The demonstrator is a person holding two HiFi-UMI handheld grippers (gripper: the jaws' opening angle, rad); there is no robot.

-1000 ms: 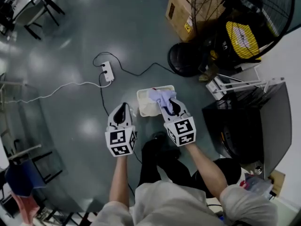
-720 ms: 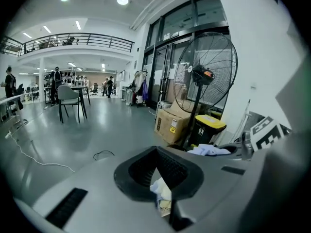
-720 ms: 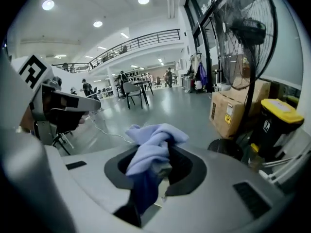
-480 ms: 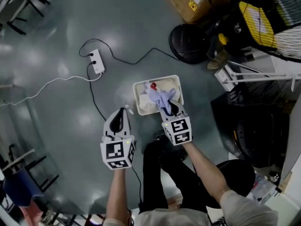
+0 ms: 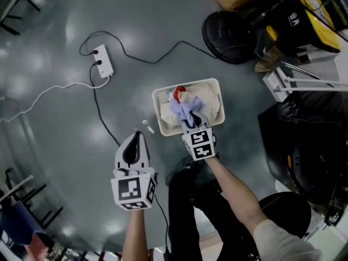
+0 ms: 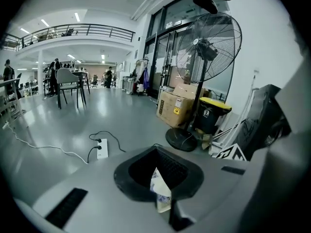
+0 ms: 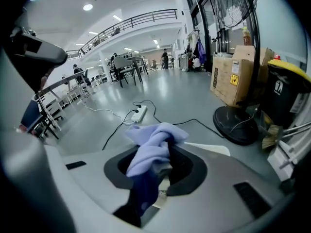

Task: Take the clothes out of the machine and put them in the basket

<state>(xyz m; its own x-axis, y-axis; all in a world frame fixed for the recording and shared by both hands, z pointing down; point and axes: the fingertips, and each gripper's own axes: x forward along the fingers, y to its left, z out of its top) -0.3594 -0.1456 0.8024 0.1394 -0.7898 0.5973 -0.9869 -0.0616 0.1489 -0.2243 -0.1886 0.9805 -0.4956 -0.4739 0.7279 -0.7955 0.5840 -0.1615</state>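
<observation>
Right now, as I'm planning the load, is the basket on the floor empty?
No, the basket holds white clothes and a red piece in the head view.

1. Two grippers: the left gripper [image 5: 138, 136] and the right gripper [image 5: 191, 122].
2. One white basket [image 5: 187, 84].
3. One lilac cloth [image 5: 182, 110].
4. One power strip [image 5: 103, 60], far left.
5. One fan [image 6: 209, 47], one cardboard box [image 6: 175, 108], one yellow-lidded bin [image 6: 212, 114], far right.

each hand carries a pale grey tool. the left gripper [image 5: 137, 136] and the right gripper [image 5: 188, 123] have the same smooth, tapering plastic shell with a black oval hollow on top. at the back of each sits a white cube [image 5: 134, 190] printed with black square markers. the person wears a light short sleeve [image 5: 278, 241] and black trousers [image 5: 187, 203].
</observation>
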